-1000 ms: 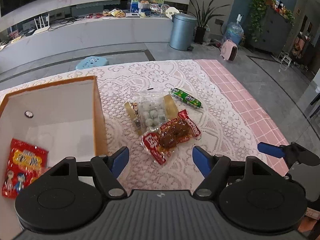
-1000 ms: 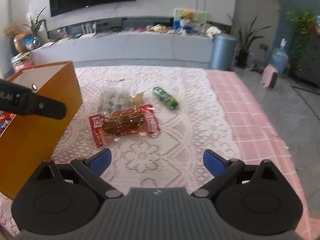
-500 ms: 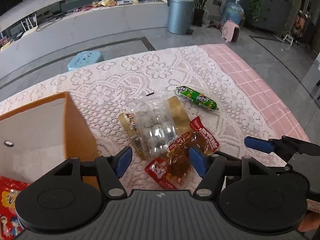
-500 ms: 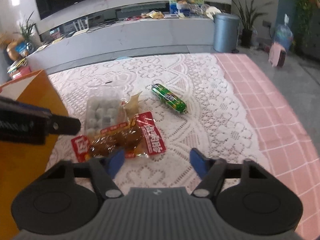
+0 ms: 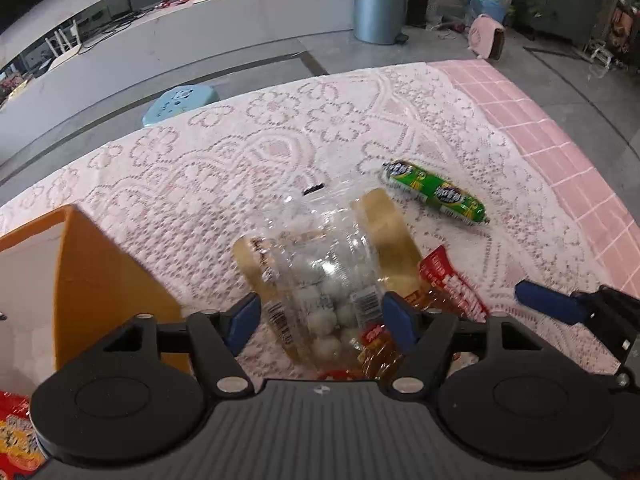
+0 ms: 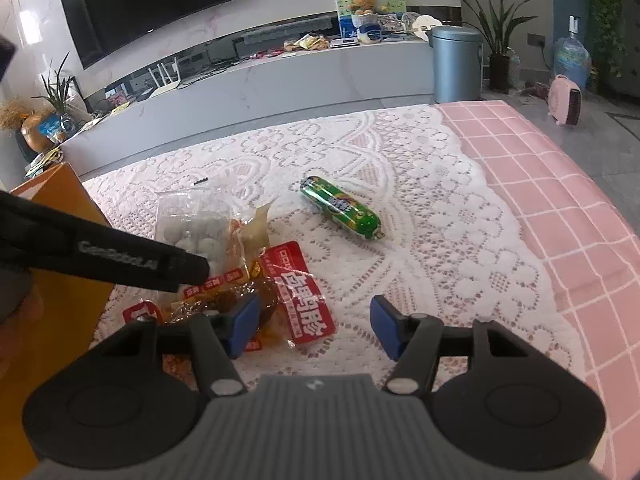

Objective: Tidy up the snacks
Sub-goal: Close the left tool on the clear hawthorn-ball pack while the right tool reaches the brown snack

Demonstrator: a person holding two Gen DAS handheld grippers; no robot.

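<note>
A clear bag of white balls (image 5: 320, 276) lies on the lace tablecloth, partly over a red packet of brown snack (image 5: 452, 292). My left gripper (image 5: 322, 320) is open, its fingers either side of the clear bag's near end. A green sausage (image 5: 436, 194) lies farther right. The orange box (image 5: 116, 280) stands at the left with a red packet (image 5: 16, 436) inside. In the right wrist view my right gripper (image 6: 314, 328) is open and empty, low over the red packet (image 6: 296, 300); the clear bag (image 6: 192, 228) and green sausage (image 6: 340, 208) lie beyond.
The left gripper's arm (image 6: 100, 252) crosses the left of the right wrist view, over the orange box (image 6: 60, 280). Pink checked cloth (image 6: 560, 216) covers the table's right side. A blue stool (image 5: 180, 102) and a grey bin (image 5: 380, 4) stand on the floor beyond the table.
My left gripper has moved forward and down, from near the box to astride the clear bag. My right gripper has moved forward towards the red packet. Both stay open.
</note>
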